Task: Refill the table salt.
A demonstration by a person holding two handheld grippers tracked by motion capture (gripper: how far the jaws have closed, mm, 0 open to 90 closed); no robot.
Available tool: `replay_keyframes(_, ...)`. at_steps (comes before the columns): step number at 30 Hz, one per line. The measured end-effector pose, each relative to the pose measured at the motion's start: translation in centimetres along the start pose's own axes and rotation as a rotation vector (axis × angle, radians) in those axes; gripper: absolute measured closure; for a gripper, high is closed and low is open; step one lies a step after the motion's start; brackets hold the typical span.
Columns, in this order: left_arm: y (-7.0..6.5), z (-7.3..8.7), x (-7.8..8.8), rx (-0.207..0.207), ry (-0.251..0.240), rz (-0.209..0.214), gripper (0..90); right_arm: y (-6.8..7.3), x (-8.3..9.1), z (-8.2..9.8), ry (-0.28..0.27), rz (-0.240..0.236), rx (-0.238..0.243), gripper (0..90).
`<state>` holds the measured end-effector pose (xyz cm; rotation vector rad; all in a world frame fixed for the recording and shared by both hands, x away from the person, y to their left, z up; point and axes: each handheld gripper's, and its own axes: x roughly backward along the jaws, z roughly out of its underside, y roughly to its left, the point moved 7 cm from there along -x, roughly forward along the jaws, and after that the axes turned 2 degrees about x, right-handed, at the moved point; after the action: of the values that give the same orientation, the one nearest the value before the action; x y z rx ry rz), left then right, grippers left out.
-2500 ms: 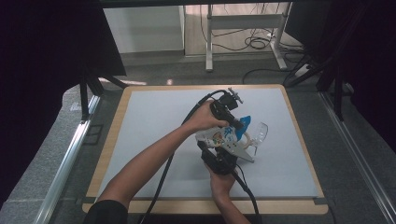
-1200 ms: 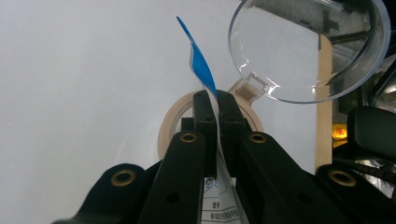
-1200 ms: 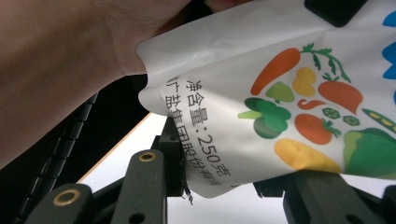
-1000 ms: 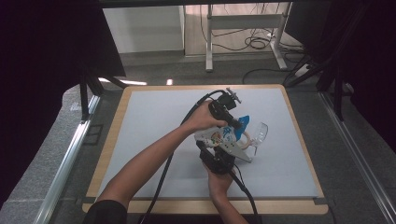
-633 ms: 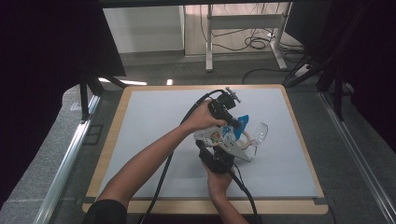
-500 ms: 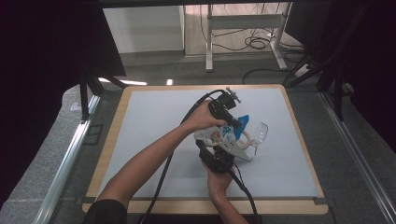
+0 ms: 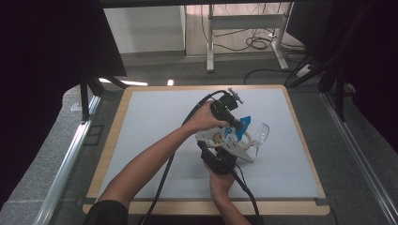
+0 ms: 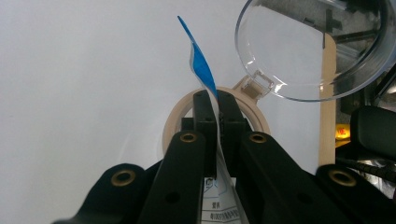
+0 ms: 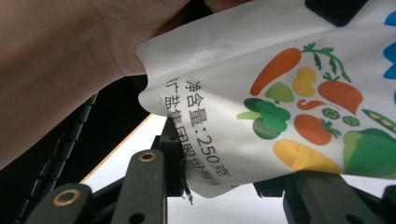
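Note:
A white pouch (image 7: 219, 136) with a vegetable print and a blue top is held between both grippers above the mat. My left gripper (image 7: 239, 125) is shut on its blue top edge (image 8: 201, 65), the jaws pressed together on the film. My right gripper (image 7: 219, 153) is shut on the pouch's lower end (image 9: 280, 93), one jaw on each side of it. Just beyond the left jaws sits a jar with a beige rim (image 8: 173, 125), and its clear hinged lid (image 8: 313, 46) is flipped open. In the high view the clear lid (image 7: 261, 133) lies to the right of the pouch.
A light grey mat (image 7: 155, 122) covers the wooden board, with bare room left and right of the hands. The person's left forearm (image 9: 60, 60) crosses close to the right gripper. Black cables (image 7: 164, 173) trail toward the near edge. Table legs and cords stand beyond the board.

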<state>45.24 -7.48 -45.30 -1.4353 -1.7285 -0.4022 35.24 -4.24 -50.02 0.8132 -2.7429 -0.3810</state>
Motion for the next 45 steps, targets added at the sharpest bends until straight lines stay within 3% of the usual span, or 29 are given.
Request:
replay_keyframes(24, -0.35, -0.16, 0.05, -0.006, 0.002, 0.01, 89.6, -0.13, 0.59, -0.17, 0.011, -0.022, -0.005, 62.7)
replay_keyframes(31, -0.58, -0.48, 0.13, -0.008, 0.002, 0.007, 89.6, -0.06, 0.68, -0.42, -0.003, -0.021, -0.029, 62.8)
replay_keyframes(45, -0.43, -0.44, 0.34, -0.009, 0.008, -0.002, 89.6, 0.19, 0.39, -0.61, -0.013, -0.012, -0.031, 62.9)
